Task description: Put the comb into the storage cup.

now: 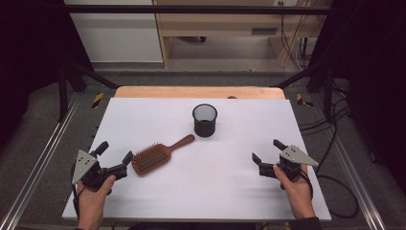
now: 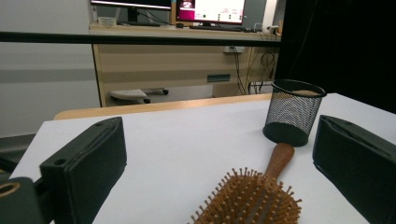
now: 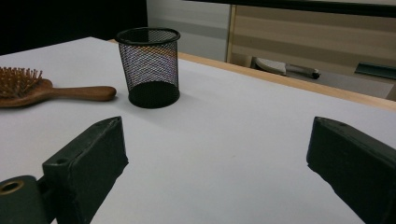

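Note:
A wooden paddle hairbrush lies bristles up on the white table top, its handle pointing toward a black mesh cup that stands upright behind it. My left gripper is open just left of the brush head, nothing between its jaws. In the left gripper view the brush lies low between the jaws and the cup stands beyond. My right gripper is open near the table's right front, holding nothing. In the right gripper view the cup and brush are at the far left.
The white sheet covers a wooden table whose far edge shows behind the cup. Metal frame rails run along both sides. Cables trail off the right side. A desk and cabinet stand beyond the table.

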`<move>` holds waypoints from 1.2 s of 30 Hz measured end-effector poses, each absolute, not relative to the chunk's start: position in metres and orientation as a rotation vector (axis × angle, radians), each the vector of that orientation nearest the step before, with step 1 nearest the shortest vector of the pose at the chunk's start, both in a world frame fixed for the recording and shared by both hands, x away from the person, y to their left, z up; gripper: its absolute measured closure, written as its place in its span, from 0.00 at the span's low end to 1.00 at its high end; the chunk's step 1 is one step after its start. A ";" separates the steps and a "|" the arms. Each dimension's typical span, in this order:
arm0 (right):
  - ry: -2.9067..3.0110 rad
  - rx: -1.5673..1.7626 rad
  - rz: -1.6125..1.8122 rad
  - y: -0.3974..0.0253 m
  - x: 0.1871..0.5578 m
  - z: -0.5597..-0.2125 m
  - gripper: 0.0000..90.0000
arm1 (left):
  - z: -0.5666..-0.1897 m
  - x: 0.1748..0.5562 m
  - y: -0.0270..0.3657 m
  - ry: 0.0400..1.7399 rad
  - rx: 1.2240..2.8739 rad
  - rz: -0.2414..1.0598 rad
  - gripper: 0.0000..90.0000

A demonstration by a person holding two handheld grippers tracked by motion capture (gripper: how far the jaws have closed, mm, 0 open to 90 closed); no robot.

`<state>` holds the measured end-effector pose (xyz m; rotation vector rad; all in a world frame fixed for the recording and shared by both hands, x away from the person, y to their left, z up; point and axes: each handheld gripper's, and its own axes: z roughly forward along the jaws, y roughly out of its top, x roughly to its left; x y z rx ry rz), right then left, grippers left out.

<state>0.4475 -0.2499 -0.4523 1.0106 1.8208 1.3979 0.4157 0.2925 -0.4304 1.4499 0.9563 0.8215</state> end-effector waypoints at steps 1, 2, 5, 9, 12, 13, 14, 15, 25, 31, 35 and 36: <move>1.824 1.008 1.395 -0.250 0.447 -0.452 0.05 | -0.430 0.415 0.290 0.954 1.457 0.828 0.04; 1.824 1.008 1.395 -0.250 0.447 -0.452 0.05 | -0.430 0.416 0.287 0.948 1.463 0.821 0.04; 1.825 1.009 1.394 -0.249 0.447 -0.452 0.05 | -0.431 0.416 0.282 0.945 1.474 0.817 0.04; 1.826 1.012 1.392 -0.249 0.447 -0.452 0.05 | -0.432 0.417 0.276 0.954 1.491 0.813 0.06; 1.828 1.010 1.390 -0.249 0.447 -0.452 0.05 | -0.432 0.417 0.272 0.964 1.504 0.812 0.09; 1.829 1.010 1.390 -0.249 0.447 -0.452 0.05 | -0.432 0.417 0.271 0.967 1.507 0.810 0.10; 1.829 1.011 1.388 -0.249 0.447 -0.452 0.05 | -0.432 0.417 0.270 0.969 1.512 0.805 0.14; 1.829 1.012 1.389 -0.249 0.447 -0.452 0.05 | -0.432 0.417 0.269 0.973 1.520 0.800 0.16; 1.831 1.015 1.383 -0.249 0.448 -0.452 0.06 | -0.429 0.420 0.252 0.986 1.593 0.729 0.52; 1.828 1.018 1.385 -0.249 0.448 -0.452 0.06 | -0.424 0.437 0.226 1.037 1.642 0.632 0.76; 1.829 1.012 1.389 -0.249 0.447 -0.451 0.06 | -0.426 0.456 0.200 1.045 1.721 0.604 0.89; 1.829 1.012 1.389 -0.249 0.447 -0.451 0.06 | -0.427 0.461 0.194 1.049 1.735 0.594 0.89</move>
